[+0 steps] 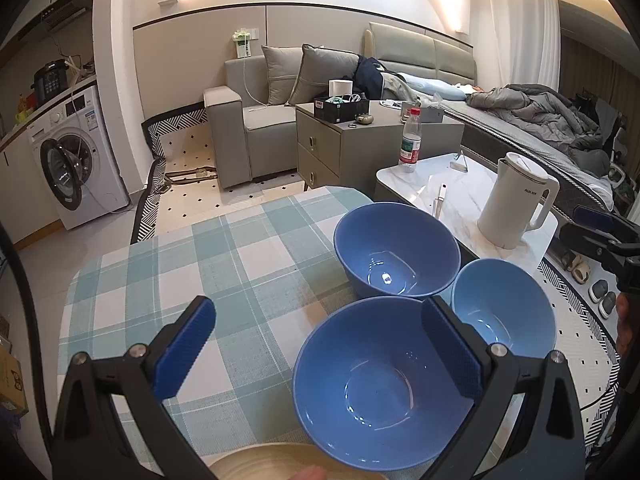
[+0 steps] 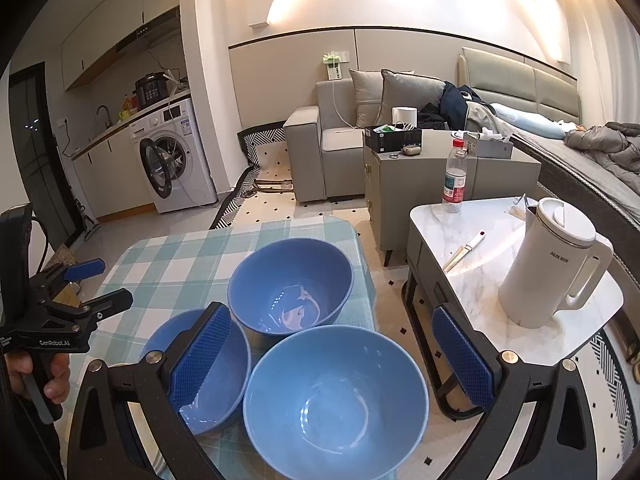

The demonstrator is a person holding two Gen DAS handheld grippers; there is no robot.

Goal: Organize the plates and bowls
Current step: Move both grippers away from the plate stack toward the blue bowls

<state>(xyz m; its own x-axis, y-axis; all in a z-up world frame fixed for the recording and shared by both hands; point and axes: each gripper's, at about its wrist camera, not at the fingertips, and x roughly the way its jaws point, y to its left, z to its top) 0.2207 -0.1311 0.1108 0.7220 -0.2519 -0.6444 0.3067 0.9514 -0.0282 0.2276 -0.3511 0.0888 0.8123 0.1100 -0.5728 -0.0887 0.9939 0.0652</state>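
Left wrist view — left claw [image 1: 316, 350] spread over bowl [image 1: 380, 396]; right claw [image 2: 332, 354] spread — three bowls clustered.

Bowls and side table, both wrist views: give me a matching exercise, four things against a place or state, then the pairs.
1. light blue bowl
2. kettle
3. water bottle
4. washing machine

a. door hanging open
b. far edge of the marble side table
c. on the checked cloth, nearest the right hand-held gripper
d. near end of the marble side table, lid shut

Pairs: 1-c, 2-d, 3-b, 4-a
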